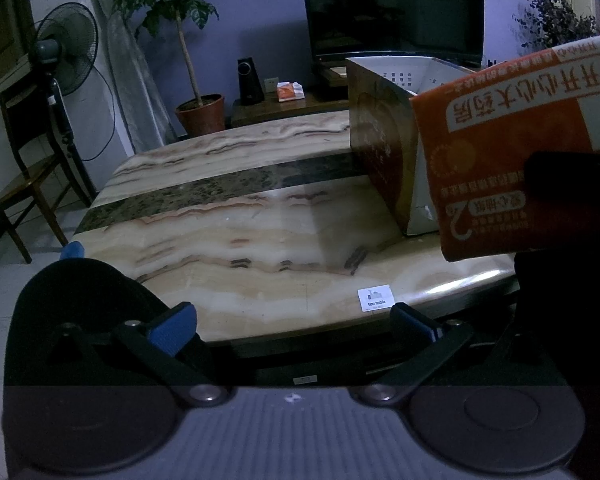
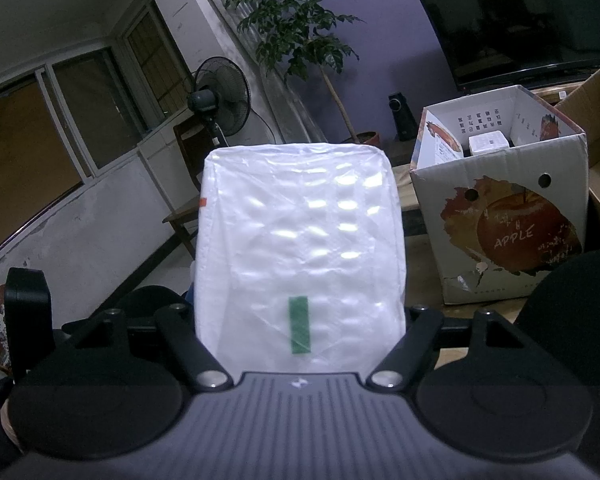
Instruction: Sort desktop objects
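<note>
Right gripper (image 2: 300,320) clamps tissue pack (image 2: 300,240) beside apple box (image 2: 500,232); left gripper (image 1: 294,320) agape.

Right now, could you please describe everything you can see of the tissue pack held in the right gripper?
The soft plastic-wrapped tissue pack is orange with white Chinese print on one face and plain glossy white on another, crinkled, with a green tape strip. The right gripper is shut on its near end, holding it raised off the marble table, in front of the open apple-printed cardboard box. Nothing else visibly touches it.
</note>
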### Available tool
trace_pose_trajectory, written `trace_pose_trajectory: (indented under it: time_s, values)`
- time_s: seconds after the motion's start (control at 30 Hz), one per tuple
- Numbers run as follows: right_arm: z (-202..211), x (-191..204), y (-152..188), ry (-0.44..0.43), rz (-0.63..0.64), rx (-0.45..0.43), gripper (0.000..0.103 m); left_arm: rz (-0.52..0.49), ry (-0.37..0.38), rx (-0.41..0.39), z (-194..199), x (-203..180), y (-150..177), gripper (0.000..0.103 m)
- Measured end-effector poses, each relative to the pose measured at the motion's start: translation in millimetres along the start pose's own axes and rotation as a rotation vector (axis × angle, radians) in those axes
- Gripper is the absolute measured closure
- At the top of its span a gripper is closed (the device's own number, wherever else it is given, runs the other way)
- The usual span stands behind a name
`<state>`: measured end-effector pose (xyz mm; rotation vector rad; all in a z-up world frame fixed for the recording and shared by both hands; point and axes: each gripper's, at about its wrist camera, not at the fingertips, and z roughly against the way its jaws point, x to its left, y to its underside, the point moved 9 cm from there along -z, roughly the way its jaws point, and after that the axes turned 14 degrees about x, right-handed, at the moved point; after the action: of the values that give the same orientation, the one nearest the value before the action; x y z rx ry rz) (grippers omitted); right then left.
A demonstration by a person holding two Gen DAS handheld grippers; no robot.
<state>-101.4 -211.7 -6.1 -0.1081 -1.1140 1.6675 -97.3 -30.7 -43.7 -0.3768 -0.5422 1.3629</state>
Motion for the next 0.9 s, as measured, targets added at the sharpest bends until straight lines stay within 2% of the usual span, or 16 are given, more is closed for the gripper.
trace_pose_trajectory:
  time_s: [0.9]
  values:
    - [0.5, -0.6, -0.2, 0.003, -0.004, 0.001, 0.026, -0.006, 0.003, 0.002, -1.0, -1.8, -0.1, 0.001]
